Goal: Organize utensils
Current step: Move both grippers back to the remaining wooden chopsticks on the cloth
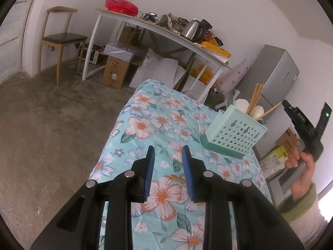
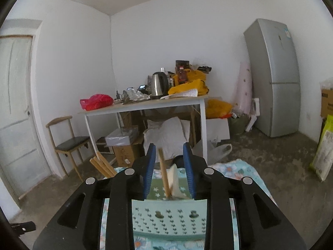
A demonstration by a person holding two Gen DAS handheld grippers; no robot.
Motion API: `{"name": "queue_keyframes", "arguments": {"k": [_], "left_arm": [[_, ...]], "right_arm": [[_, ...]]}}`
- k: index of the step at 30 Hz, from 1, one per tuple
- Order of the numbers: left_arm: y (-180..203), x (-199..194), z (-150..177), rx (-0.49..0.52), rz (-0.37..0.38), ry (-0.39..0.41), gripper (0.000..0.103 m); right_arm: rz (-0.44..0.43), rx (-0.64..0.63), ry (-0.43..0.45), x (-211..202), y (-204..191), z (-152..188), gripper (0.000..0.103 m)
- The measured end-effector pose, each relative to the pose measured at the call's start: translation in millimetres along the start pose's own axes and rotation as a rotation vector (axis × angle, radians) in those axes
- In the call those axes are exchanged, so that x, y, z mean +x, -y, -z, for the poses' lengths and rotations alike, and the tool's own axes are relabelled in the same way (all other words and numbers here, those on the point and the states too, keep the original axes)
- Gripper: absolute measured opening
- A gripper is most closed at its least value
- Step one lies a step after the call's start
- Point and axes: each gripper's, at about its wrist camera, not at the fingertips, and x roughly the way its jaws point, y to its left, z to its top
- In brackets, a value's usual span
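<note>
A mint green perforated utensil holder point(image 1: 235, 134) stands on the floral-cloth table point(image 1: 158, 125), holding wooden chopsticks point(image 1: 255, 96) and white spoons point(image 1: 241, 104). My left gripper point(image 1: 168, 153) is open and empty above the cloth, left of the holder. One wooden chopstick point(image 1: 177, 178) lies on the cloth between its fingers. My right gripper point(image 2: 169, 150) is open just above the holder point(image 2: 169, 218); a chopstick point(image 2: 164, 175) and a white spoon point(image 2: 174, 180) stand in the holder between its fingers, untouched. More chopsticks point(image 2: 103, 165) lean at the holder's left. The right gripper also shows in the left wrist view point(image 1: 301, 129), held in a hand.
A white desk point(image 2: 145, 104) with a kettle point(image 2: 159, 84), a red bag point(image 2: 95, 102) and clutter stands by the far wall. A wooden chair point(image 2: 66, 141), boxes under the desk point(image 2: 124, 145) and a grey fridge point(image 2: 274, 79) stand around on the concrete floor.
</note>
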Motion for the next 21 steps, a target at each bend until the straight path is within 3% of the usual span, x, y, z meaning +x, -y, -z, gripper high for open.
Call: {"name": "queue_keyframes", "arguments": {"k": [3, 7, 11, 15, 18, 21], "left_arm": [[0.3, 1.9, 0.9, 0.004, 0.000, -0.005, 0.026], [2.3, 8.7, 6.2, 0.017, -0.002, -0.027, 0.029], [5.9, 20.8, 13.2, 0.049, -0.012, -0.074, 0.032], [14.1, 33.4, 22.6, 0.101, -0.016, -0.120, 0.034], [29.9, 44.4, 33.9, 0.191, -0.011, -0.157, 0.034], [64.3, 54.6, 54.0, 0.384, 0.031, -0.196, 0.034]], "right_arm": [[0.002, 0.022, -0.016, -17.5, 5.6, 3.1, 0.033], [-0.013, 0.035, -0.089, -37.4, 12.5, 14.0, 0.049], [-0.042, 0.049, -0.263, -49.6, 19.6, 45.6, 0.063], [-0.029, 0.077, -0.443, -54.2, 24.6, 88.3, 0.066], [-0.007, 0.126, -0.517, -59.3, 32.1, 113.0, 0.066], [0.041, 0.219, -0.590, -62.4, 51.4, 134.4, 0.066]]}}
